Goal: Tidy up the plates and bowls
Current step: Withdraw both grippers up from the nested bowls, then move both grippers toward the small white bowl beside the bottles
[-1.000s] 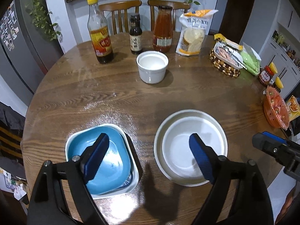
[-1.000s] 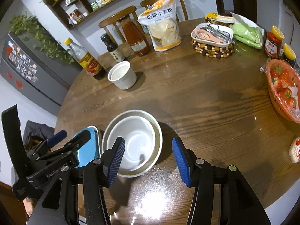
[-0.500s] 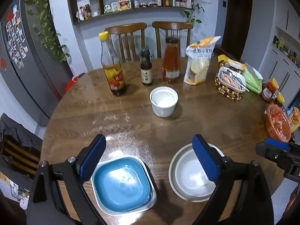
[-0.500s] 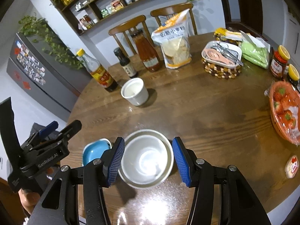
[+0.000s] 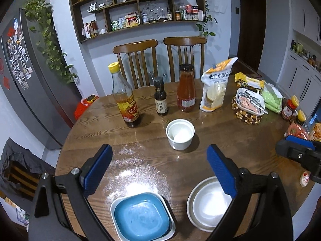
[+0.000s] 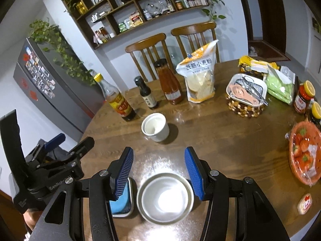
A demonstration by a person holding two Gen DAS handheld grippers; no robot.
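On the round wooden bench (image 5: 112, 138), the white ceramic cup (image 5: 180, 134) sits centre frame, ahead of both my grippers. My left gripper (image 5: 158, 168) jaws gape wide, empty; right gripper (image 6: 158, 170) jaws half-spread, empty. Only my left view shows the blue square bowl (image 5: 141, 217) whole.

Dim room, overhead glare on table (image 5: 140, 172), fisheye-bent dark corners, sharp focus
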